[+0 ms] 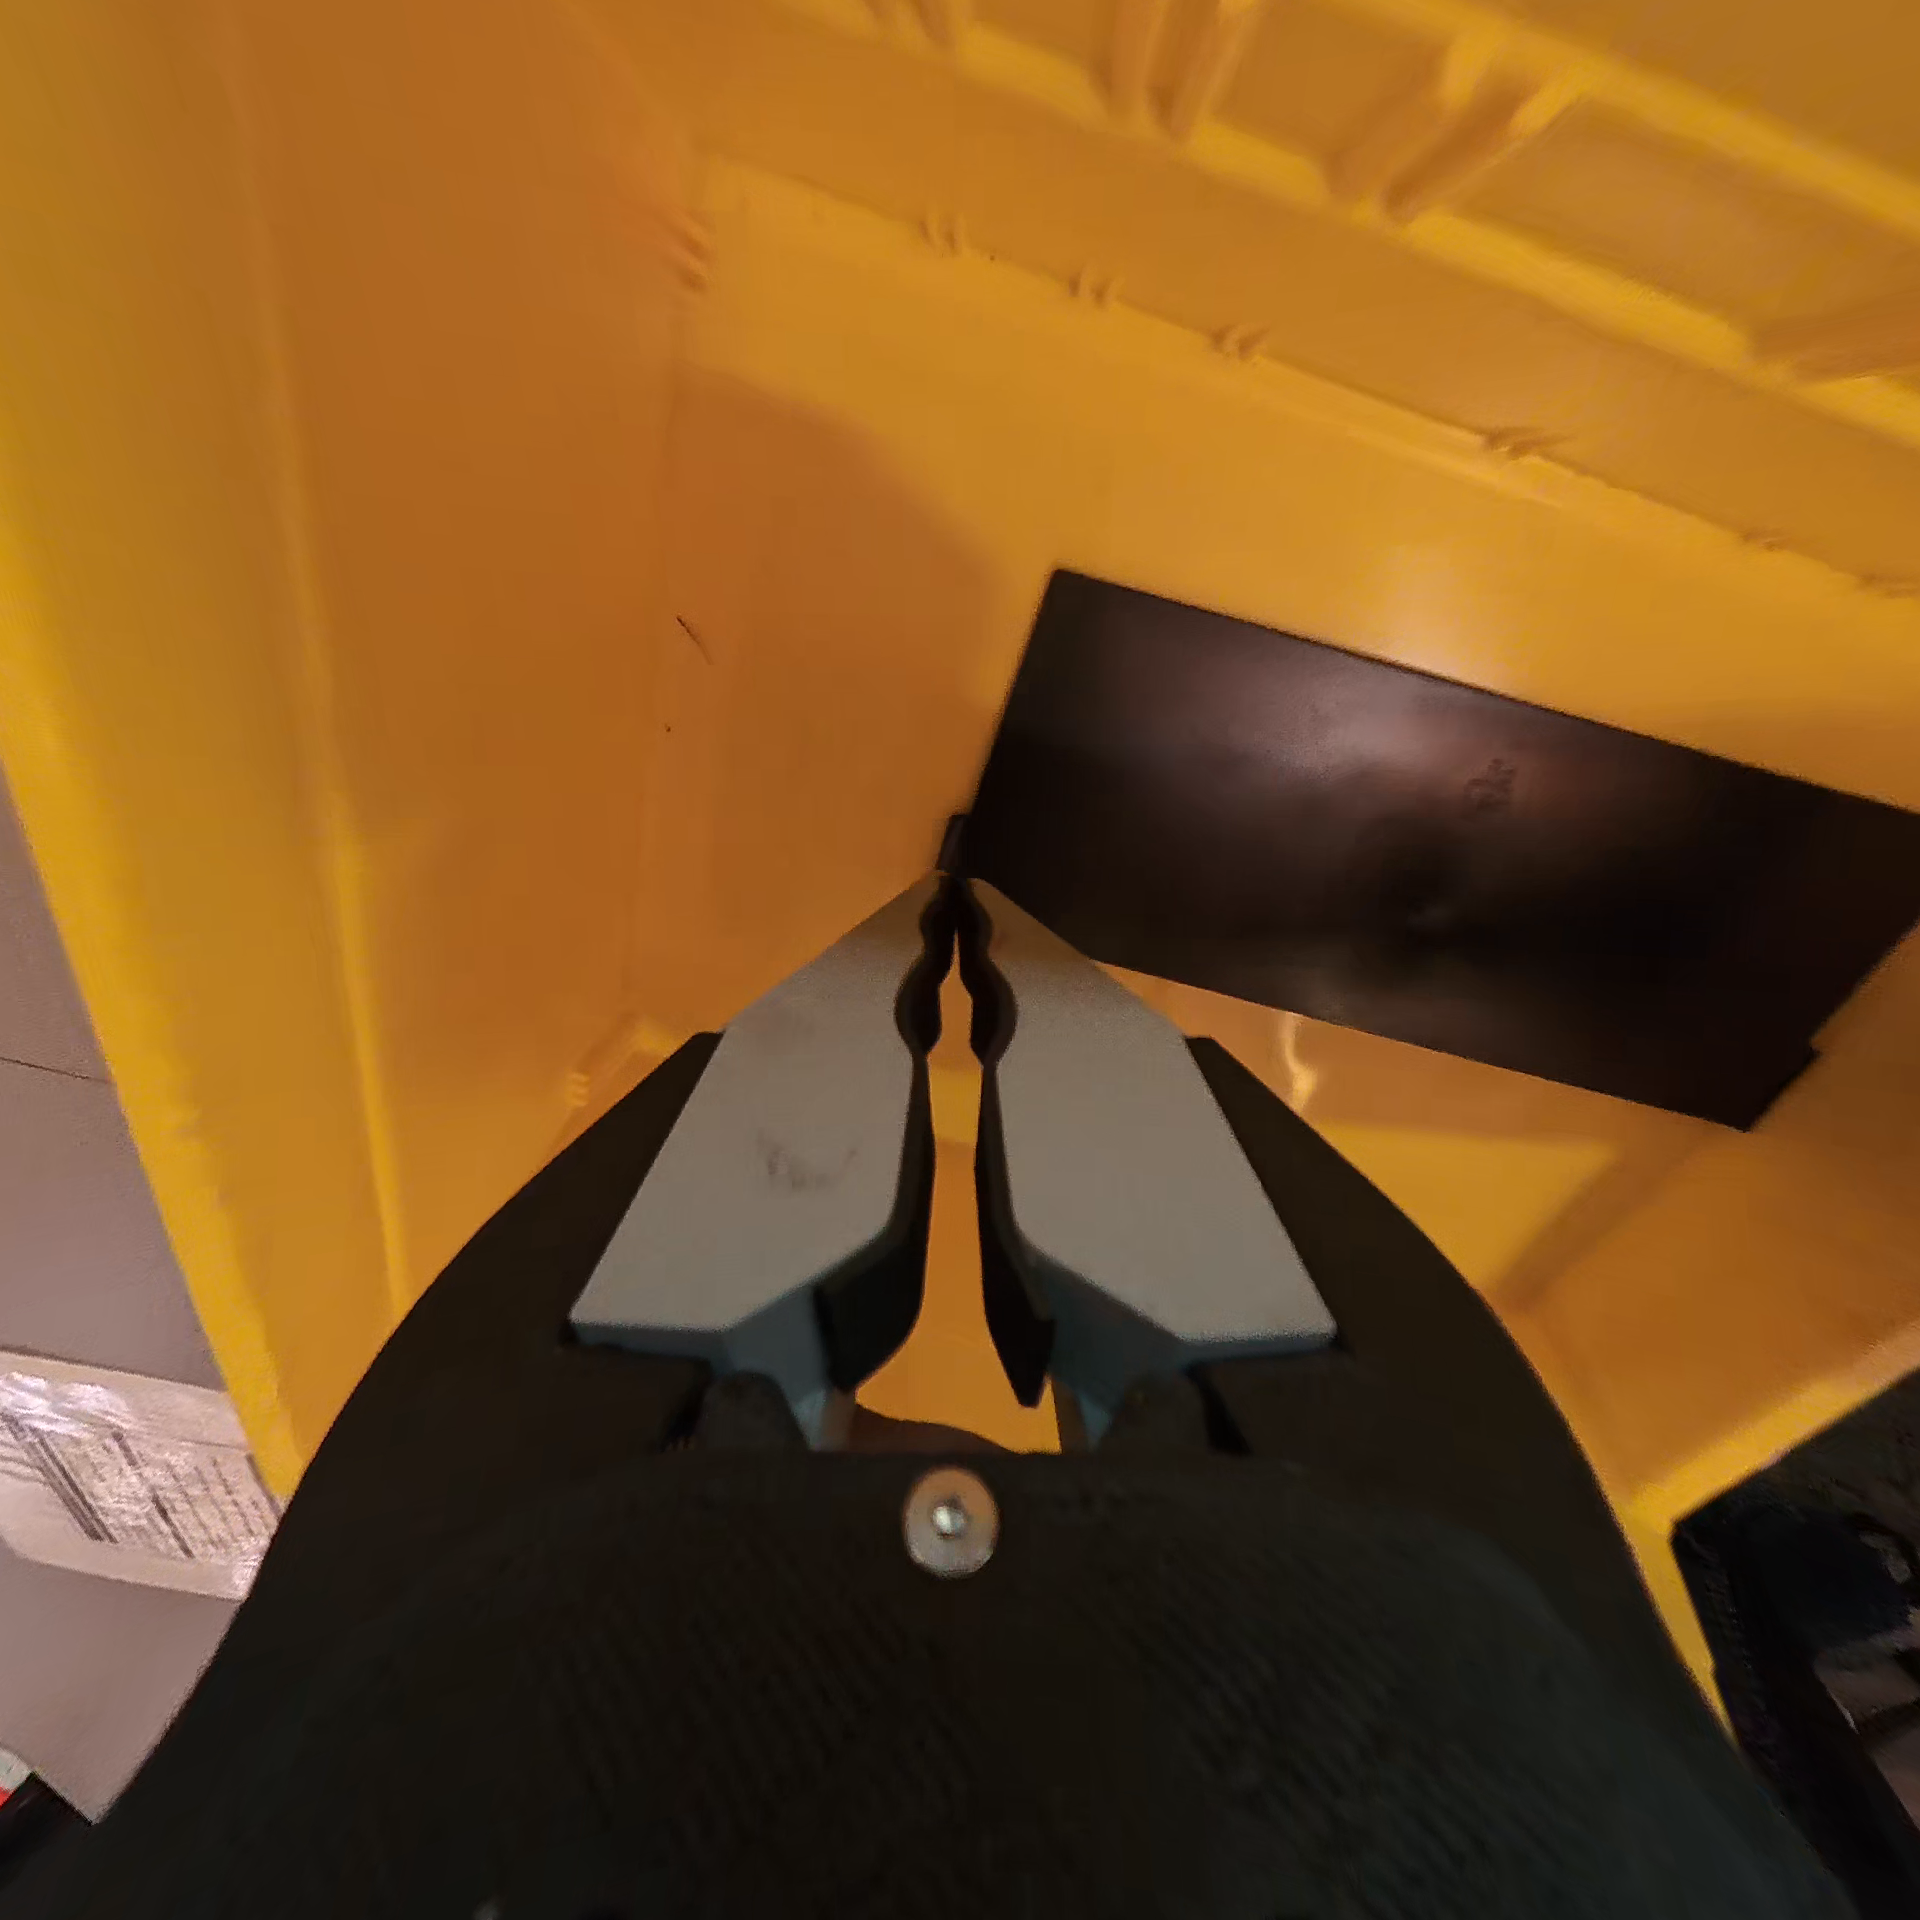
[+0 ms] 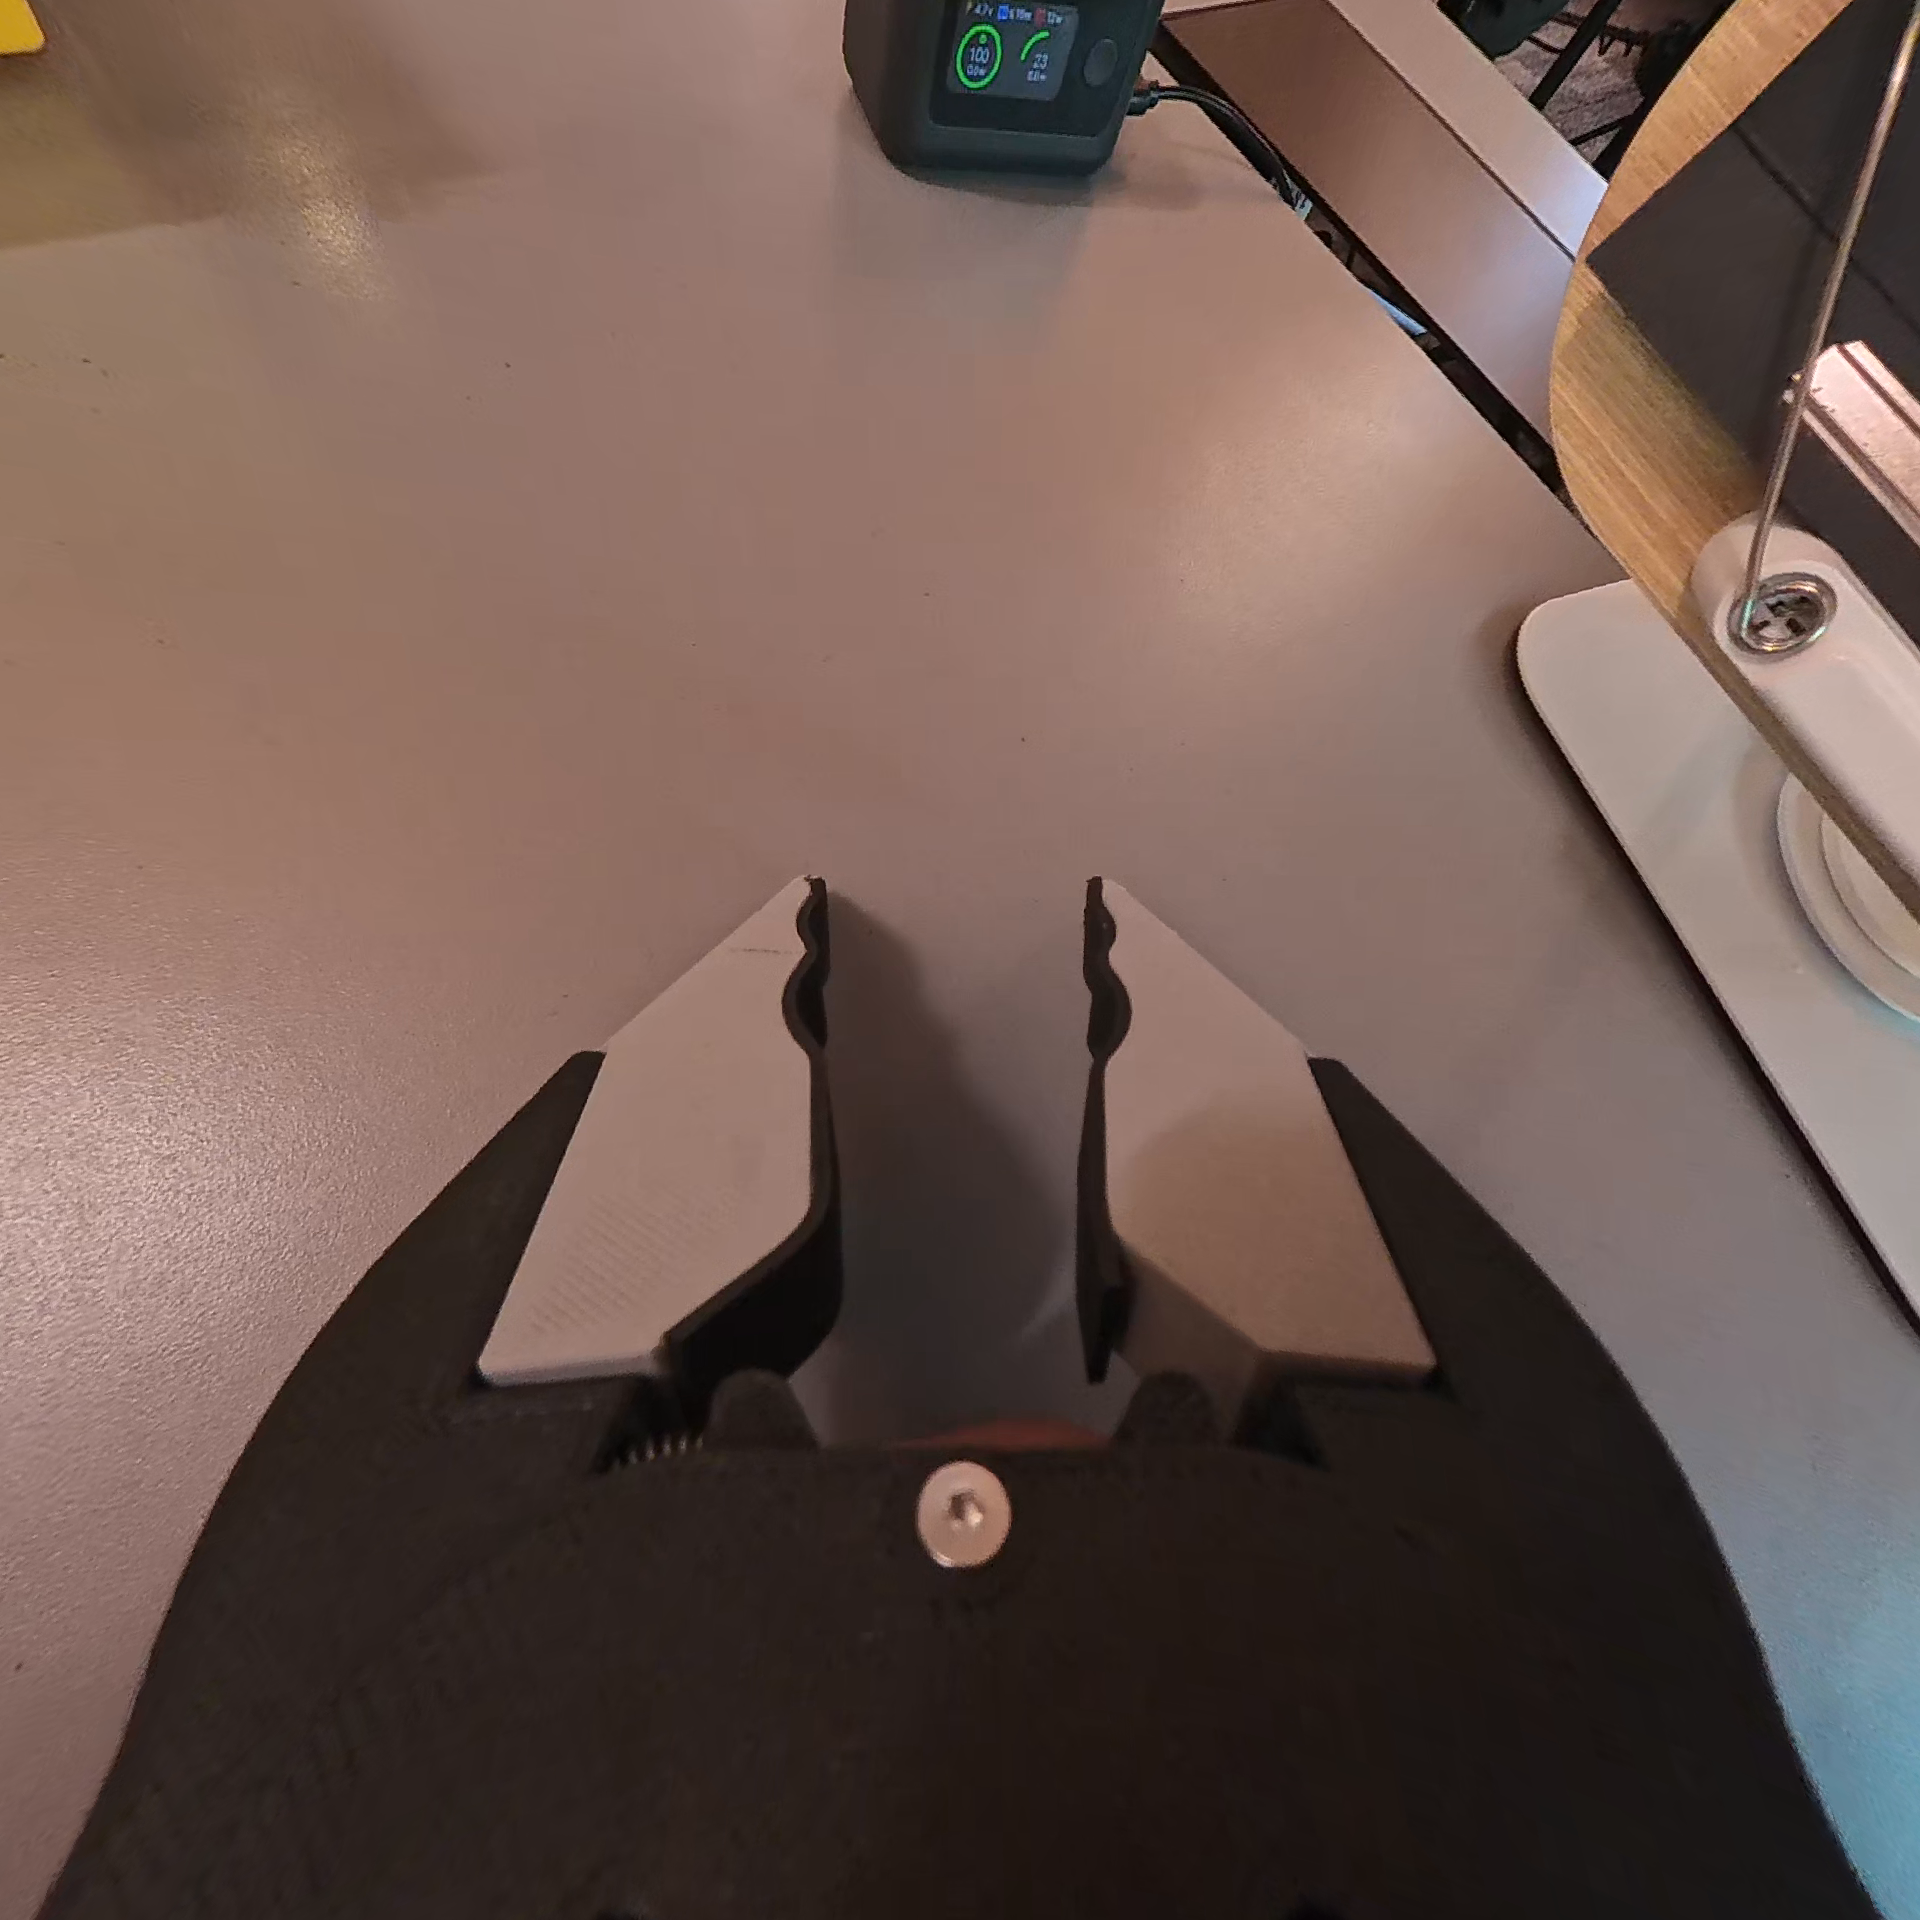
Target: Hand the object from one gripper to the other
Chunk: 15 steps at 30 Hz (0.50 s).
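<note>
While inside bin (image 1: 436,540), hand-held gripper (image 1: 953,888) tip-to-tip

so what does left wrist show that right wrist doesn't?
Left wrist only: the left tool inside a yellow bin, its jaws pinched shut on the corner of a flat black card; the image is motion-blurred.

Right wrist only: the right tool open and empty over a grey table, with a dark screened device at the far edge and a white stand base to the right.

Both: the same tool design with grey fingers on a black body. Neither view shows the other tool.
</note>
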### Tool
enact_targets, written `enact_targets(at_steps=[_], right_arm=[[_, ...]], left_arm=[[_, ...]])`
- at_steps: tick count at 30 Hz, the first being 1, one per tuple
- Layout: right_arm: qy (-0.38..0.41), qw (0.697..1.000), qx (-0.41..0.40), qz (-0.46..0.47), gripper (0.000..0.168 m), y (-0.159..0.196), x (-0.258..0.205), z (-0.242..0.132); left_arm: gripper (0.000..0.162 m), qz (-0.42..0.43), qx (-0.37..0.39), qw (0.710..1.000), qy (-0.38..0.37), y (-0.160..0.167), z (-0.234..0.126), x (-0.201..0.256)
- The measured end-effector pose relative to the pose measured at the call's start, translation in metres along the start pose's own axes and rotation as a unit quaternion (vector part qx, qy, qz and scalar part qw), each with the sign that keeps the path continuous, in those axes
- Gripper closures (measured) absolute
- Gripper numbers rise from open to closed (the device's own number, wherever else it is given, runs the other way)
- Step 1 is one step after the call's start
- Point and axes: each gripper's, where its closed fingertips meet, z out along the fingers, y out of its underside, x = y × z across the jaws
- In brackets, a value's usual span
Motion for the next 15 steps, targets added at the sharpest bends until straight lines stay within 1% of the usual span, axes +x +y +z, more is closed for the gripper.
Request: enact_targets(at_steps=[1, 4, 6, 8, 10, 12, 13, 15], right_arm=[[0.0, 1.0, 0.001, 0.001, 0.122, 0.0, 0.0, 0.0], [0.0, 1.0, 0.002, 0.001, 0.122, 0.0, 0.0, 0.0], [0.002, 1.0, 0.002, -0.002, 0.122, 0.0, 0.0, 0.0], [0.004, 1.0, 0.003, -0.005, 0.121, -0.001, 0.0, -0.001], [0.005, 1.0, 0.004, -0.005, 0.121, -0.001, 0.0, -0.001], [0.004, 1.0, 0.006, -0.003, 0.121, -0.001, 0.0, -0.002], [0.004, 1.0, 0.007, -0.001, 0.121, -0.001, 0.0, -0.002], [0.002, 1.0, 0.008, 0.003, 0.121, -0.001, 0.0, -0.002]], left_arm=[[0.162, -0.001, -0.001, 1.0, 0.0, -0.001, -0.005, 0.002], [0.162, -0.008, -0.019, 0.999, -0.033, 0.003, -0.017, -0.005], [0.162, -0.019, -0.005, 0.998, -0.051, -0.002, -0.027, -0.006], [0.162, -0.02, 0.03, 0.994, -0.105, -0.016, -0.042, -0.015], [0.162, -0.026, 0.072, 0.981, -0.178, -0.034, -0.06, -0.024], [0.154, -0.05, 0.097, 0.967, -0.232, -0.047, -0.073, -0.027], [0.15, -0.071, 0.095, 0.959, -0.258, -0.047, -0.076, -0.029], [0.149, -0.125, 0.076, 0.941, -0.305, -0.036, -0.081, -0.032]])
